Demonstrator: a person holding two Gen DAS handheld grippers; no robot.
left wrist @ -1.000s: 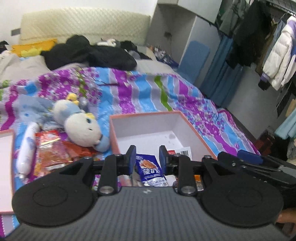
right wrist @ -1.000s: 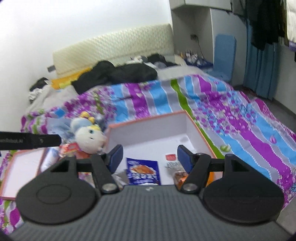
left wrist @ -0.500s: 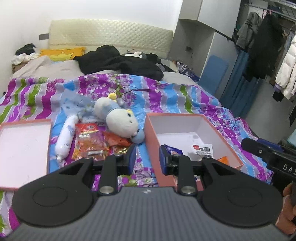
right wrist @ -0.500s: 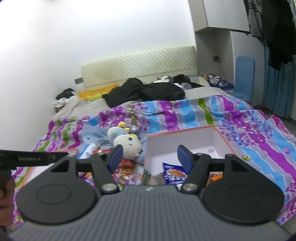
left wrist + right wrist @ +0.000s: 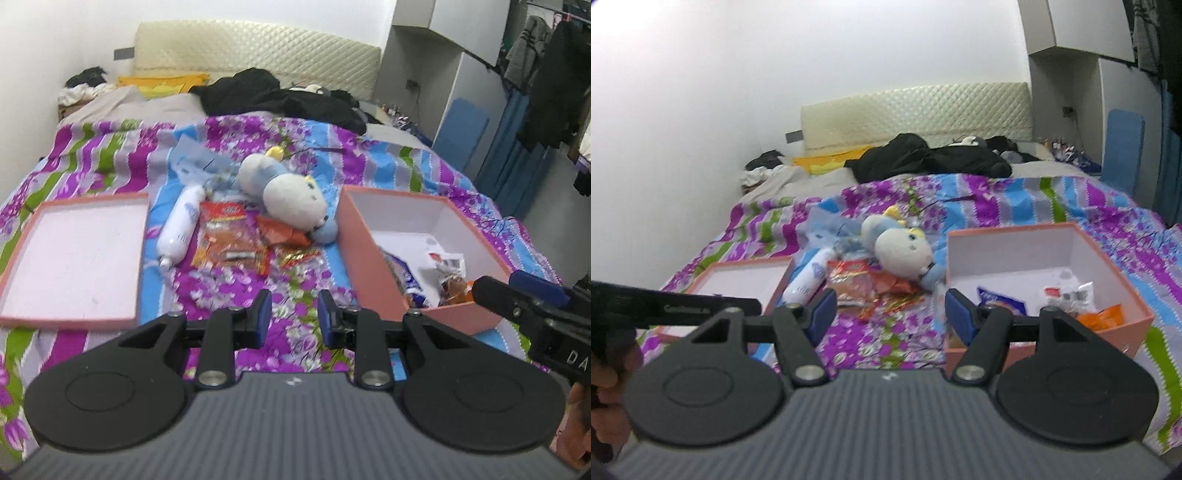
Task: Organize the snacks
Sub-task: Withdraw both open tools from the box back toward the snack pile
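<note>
A pink box (image 5: 364, 243) (image 5: 1108, 254) stands on the bed at the right, with a blue snack packet (image 5: 404, 278) (image 5: 999, 299), an orange packet (image 5: 1102, 315) and a white wrapper (image 5: 1071, 293) inside. Loose snack packets (image 5: 229, 240) (image 5: 857, 280) lie on the quilt left of it. My left gripper (image 5: 293, 319) is open and empty, above the quilt in front of the loose packets. My right gripper (image 5: 888, 312) is wide open and empty, near the box's left front corner.
The pink box lid (image 5: 74, 254) (image 5: 746, 280) lies open side up at the left. A white bottle (image 5: 181, 225) (image 5: 809, 277) and a plush toy (image 5: 288, 195) (image 5: 901, 247) lie by the packets. Dark clothes (image 5: 280, 98) are piled near the headboard.
Both grippers have pulled back and to the left from over the box. The blue packet that was between the left fingers now lies in the box.
</note>
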